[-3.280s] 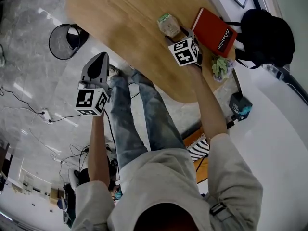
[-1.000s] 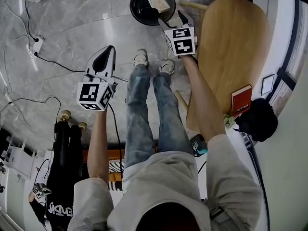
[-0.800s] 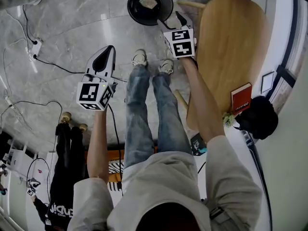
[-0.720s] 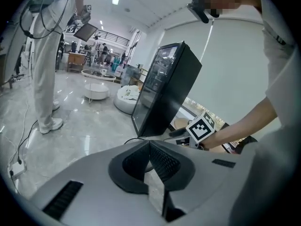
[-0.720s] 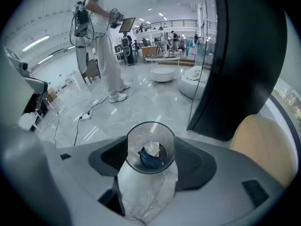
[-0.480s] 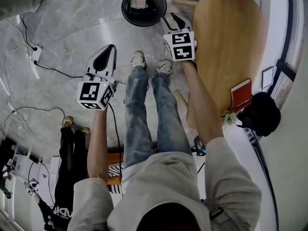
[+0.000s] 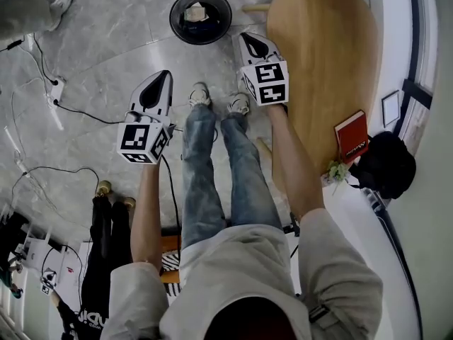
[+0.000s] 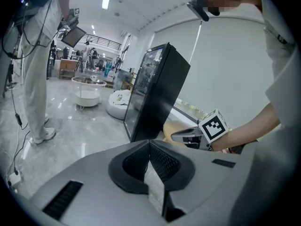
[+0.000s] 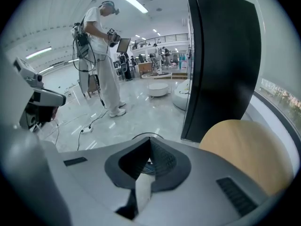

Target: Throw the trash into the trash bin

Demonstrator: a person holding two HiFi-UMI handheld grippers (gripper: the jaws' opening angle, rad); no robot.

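Marble floor (image 7: 106, 55) carries the trash bin (image 7: 176, 28) with trash (image 7: 195, 11) inside, and the right gripper (image 7: 248, 41), jaws just closed empty like the shut ones of the left gripper (image 7: 158, 82), may clip the wooden worktop (image 7: 325, 48) just beside it.

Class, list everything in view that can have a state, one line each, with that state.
trash bin: upright, open-topped
trash: lying inside the bin
right gripper: just closed, nothing between its jaws
left gripper: shut, empty
red book: closed, lying on the table

Red book (image 7: 352, 135) on wooden table (image 7: 318, 48)
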